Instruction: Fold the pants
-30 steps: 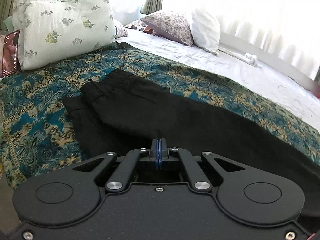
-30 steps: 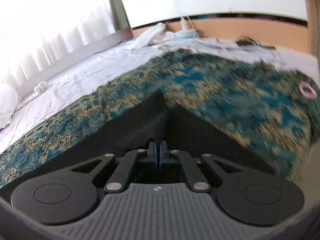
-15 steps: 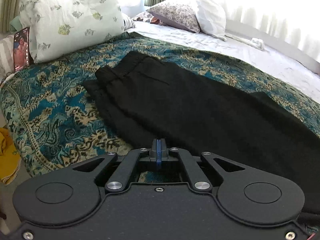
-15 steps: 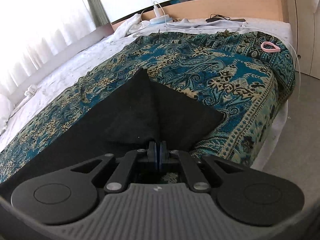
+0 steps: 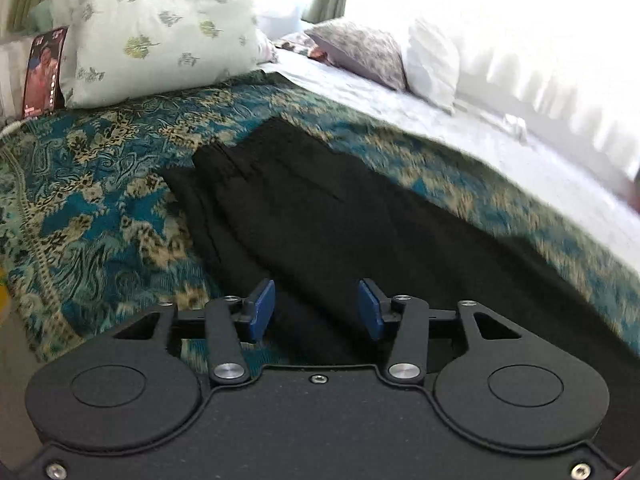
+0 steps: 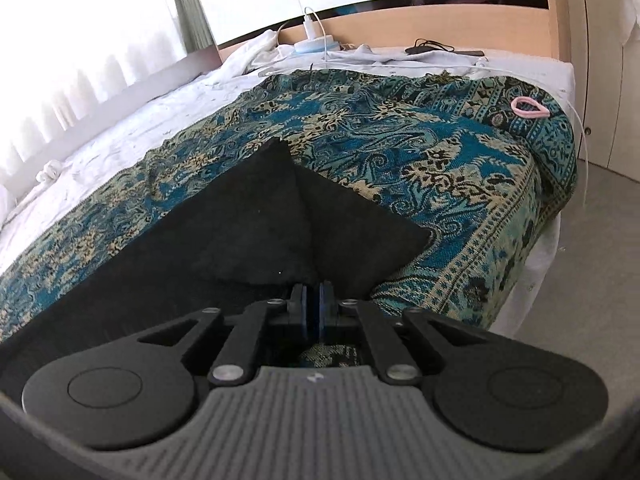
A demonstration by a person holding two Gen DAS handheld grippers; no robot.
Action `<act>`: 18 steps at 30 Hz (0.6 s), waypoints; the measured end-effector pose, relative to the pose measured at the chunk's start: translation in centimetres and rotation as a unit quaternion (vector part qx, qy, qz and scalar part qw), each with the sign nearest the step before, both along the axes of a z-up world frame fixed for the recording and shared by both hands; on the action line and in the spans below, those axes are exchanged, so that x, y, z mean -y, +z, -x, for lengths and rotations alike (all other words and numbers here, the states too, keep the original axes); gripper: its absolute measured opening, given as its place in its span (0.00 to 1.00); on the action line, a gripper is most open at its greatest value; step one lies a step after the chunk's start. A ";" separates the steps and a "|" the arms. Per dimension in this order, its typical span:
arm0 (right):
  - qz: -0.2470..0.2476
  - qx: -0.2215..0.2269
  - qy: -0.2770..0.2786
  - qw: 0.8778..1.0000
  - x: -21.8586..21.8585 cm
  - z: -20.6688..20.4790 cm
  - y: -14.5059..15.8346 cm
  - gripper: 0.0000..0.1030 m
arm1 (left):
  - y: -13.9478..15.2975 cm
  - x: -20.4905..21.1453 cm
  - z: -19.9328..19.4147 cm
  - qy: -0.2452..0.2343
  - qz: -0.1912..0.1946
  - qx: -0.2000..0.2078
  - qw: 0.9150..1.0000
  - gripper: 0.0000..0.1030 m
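Observation:
Black pants point(image 5: 320, 216) lie on a teal patterned bedspread point(image 5: 92, 208), one leg folded over the other, waistband at the far left. My left gripper point(image 5: 316, 310) is open, its blue pads point(image 5: 262, 306) spread over the near edge of the pants and holding nothing. In the right wrist view the leg ends point(image 6: 260, 232) lie in a folded point on the bedspread point(image 6: 420, 148). My right gripper point(image 6: 314, 304) is shut on the near edge of the pants' leg end.
A floral pillow point(image 5: 160, 28), a patterned pillow point(image 5: 356, 50) and a white pillow point(image 5: 434, 60) lie at the head. A pink ring point(image 6: 528, 107) lies near the bed corner. A charger and cables point(image 6: 316, 38) sit by the wooden headboard. The floor point(image 6: 592, 280) is to the right.
My left gripper has opened and let go of the pants. The pants came down flat on the bedspread. My right gripper stays shut on the leg end.

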State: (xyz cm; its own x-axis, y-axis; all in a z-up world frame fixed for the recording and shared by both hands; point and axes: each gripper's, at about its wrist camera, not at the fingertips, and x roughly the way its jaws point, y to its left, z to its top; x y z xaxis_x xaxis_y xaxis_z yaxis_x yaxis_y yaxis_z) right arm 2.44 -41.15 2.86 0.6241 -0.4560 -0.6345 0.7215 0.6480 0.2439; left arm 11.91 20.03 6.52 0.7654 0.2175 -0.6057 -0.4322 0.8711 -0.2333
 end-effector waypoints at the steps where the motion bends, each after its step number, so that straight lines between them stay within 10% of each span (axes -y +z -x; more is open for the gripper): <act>1: 0.003 -0.003 0.001 1.000 -0.1 -0.1 0.0 0.07 | 0.0 -0.8 -0.4 0.003 0.010 0.006 1.000 0.51; 15: 0.055 -0.046 0.012 0.997 -1.1 -1.8 -0.2 0.25 | -3.0 -7.6 -8.6 0.052 0.021 -0.023 0.998 0.51; 18: 0.064 -0.052 0.015 0.996 -1.3 -2.0 -0.1 0.26 | -2.9 -7.0 -9.5 0.051 -0.023 -0.046 0.997 0.02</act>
State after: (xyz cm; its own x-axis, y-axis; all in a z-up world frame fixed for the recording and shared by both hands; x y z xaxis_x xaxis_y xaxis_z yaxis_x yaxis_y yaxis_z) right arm 4.48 -39.89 2.73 0.5718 -0.5193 -0.6351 0.7186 0.6905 0.0825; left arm 21.39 27.06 3.65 0.6789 0.3202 -0.6607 -0.5373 0.8300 -0.1497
